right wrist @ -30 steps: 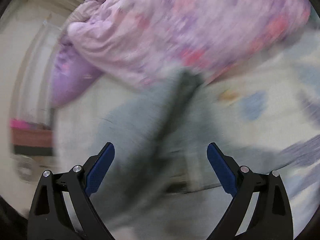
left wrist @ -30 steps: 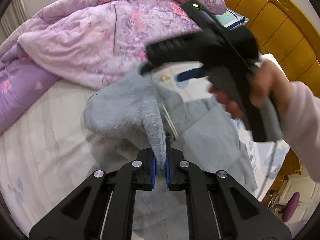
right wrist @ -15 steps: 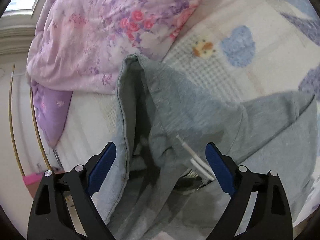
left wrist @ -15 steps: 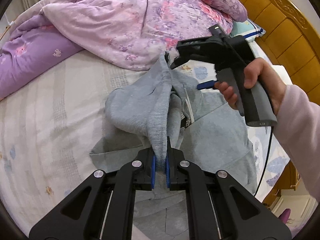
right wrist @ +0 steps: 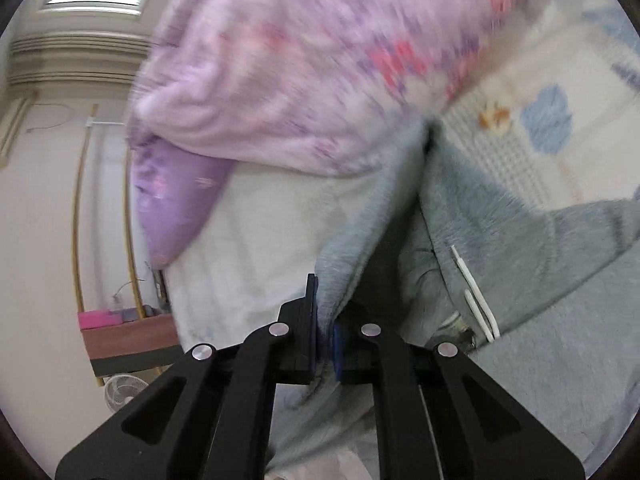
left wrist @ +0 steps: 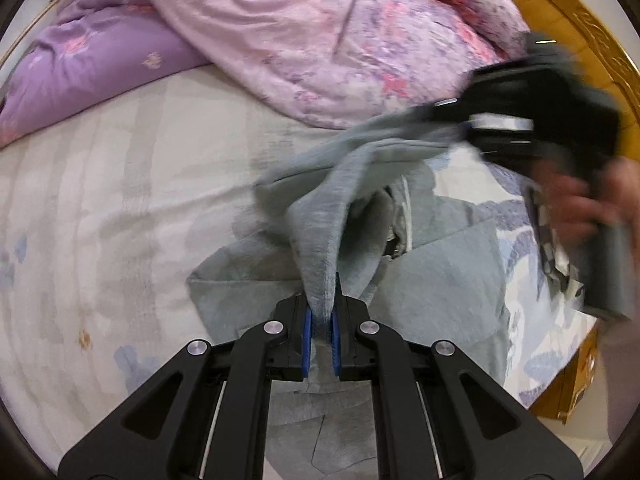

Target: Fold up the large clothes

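The left claw [left wrist: 320, 334] is clenching a ridge of the grey hoodie [left wrist: 436, 280], its blue pads [left wrist: 306, 336] pressing the fabric from both sides. The right claw [right wrist: 325, 344] is likewise gripping a fold of the same garment, and from the left wrist view it is showing as a blurred black shape pulling the cloth up toward the headboard [left wrist: 600, 36]. The hoodie is lying partly spread on the bed [left wrist: 120, 200], its lifted part stretching between the two claws, with a white drawstring [right wrist: 476, 300] dangling near the middle. A pink floral quilt [left wrist: 320, 32] is lying heaped just behind it.
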`<state>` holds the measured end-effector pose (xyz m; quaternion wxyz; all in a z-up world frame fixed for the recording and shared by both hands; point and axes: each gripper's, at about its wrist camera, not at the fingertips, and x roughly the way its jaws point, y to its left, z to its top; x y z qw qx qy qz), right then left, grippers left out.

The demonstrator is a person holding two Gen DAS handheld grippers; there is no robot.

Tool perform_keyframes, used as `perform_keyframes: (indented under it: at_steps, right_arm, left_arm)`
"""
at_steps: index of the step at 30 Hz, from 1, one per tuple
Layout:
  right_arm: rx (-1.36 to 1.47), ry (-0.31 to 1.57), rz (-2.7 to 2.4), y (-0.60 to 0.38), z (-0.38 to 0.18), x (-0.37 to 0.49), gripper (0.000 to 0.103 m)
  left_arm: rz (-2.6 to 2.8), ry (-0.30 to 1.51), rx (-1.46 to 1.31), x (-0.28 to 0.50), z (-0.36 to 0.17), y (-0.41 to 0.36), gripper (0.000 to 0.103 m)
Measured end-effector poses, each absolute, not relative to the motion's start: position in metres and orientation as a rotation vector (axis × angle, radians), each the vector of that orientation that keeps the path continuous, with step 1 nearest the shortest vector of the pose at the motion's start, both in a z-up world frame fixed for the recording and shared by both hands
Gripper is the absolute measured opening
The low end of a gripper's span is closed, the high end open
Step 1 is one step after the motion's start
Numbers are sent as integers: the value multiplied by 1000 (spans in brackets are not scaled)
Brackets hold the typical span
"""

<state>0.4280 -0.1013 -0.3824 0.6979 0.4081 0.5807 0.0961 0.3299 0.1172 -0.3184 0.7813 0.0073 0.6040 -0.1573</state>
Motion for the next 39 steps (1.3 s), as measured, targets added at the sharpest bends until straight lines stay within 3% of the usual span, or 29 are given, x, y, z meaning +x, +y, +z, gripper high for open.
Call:
perform_keyframes:
  at_steps: [5,10,15,21,24,25,26,27,28,29,34,36,37,38,39]
  right_arm:
    - [876,1191,298,-117,-304,367,6]
    - [846,1207,256,-128,-278,284,6]
    - [878,1357,166,-130,-312,191,6]
    - [893,1744,23,-115,-422,93,10]
    - [916,1867,31,-109,-444,74,21]
    - [881,1864,24,-110,-440,76,35]
    - [833,1849,11,-113,-433,81,67]
    - [816,1821,4,-117,-428,84,79]
    - [801,1772,-4,-124,-422,90,83]
    - [789,1745,-4,-130,-419,97,83]
    - [773,1691,-87,-158,-440,115,83]
    - [738,1695,-109,-165,-464,127,83]
    - [720,1695,-109,-165,-479,134,83]
    - [716,1693,-94,-165,-494,140,81]
    - [723,1710,-74,-162,-513,146,76]
  left_arm:
    - [-293,1295,-32,307,-299,123,8]
    - [-297,1279,-14,265,-283,121,8]
    - [-291,1340,-16,223,-298,122,8]
    - [-275,1460,35,182,-338,118,8]
    - [-268,1522,30,168,-352,117,9]
    - [-271,1537,21,164,-355,115,15]
    - [-274,1554,10,161,-360,113,25]
    - [-277,1561,3,158,-362,112,32]
    - [-286,1569,-12,156,-368,109,49]
    - [-291,1578,-26,153,-374,106,56]
    - [-251,1670,-93,152,-425,96,60]
    - [-195,1696,-131,154,-451,93,58]
    - [-188,1701,-146,154,-460,92,52]
    - [-187,1704,-149,155,-470,90,27]
    - [-165,1718,-121,155,-482,86,17]
